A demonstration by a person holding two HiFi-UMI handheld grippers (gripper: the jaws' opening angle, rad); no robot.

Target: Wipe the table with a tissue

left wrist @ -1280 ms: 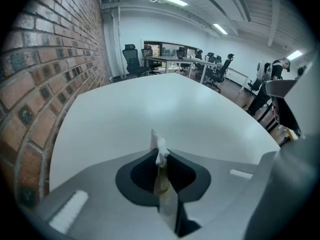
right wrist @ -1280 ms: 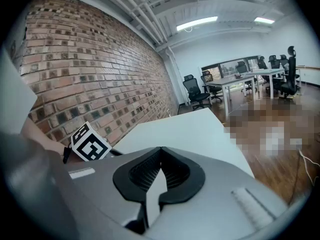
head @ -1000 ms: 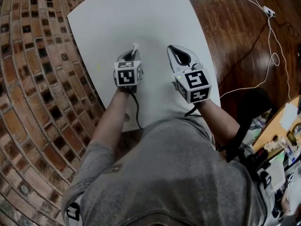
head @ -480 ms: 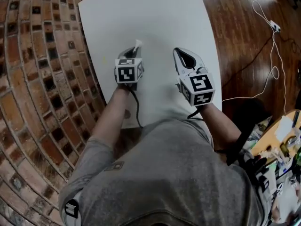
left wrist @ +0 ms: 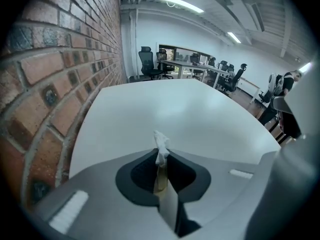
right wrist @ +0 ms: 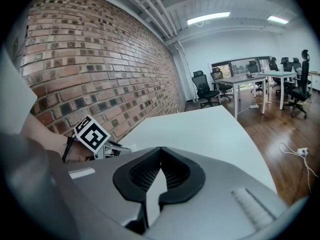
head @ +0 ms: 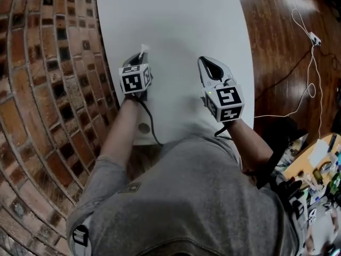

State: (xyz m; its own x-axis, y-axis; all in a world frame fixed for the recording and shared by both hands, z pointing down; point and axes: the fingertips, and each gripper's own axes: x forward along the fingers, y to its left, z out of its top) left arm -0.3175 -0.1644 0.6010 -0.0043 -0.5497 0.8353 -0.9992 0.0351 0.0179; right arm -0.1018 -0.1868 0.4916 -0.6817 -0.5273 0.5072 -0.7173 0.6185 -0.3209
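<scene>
left tongs are clamping the tissue above the desk | right tongs are hovering alongside, tips pressing together, empty

The right hand-held gripper has its jaws closed at the tips, with nothing between them. A white tabletop lies ahead. The left hand-held gripper is over its left side, near the brick wall.

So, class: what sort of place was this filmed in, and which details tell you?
Most likely an open-plan office: black swivel chairs stand at long desks, strip lights hang from an exposed ceiling, and a brick wall runs along one side.
</scene>
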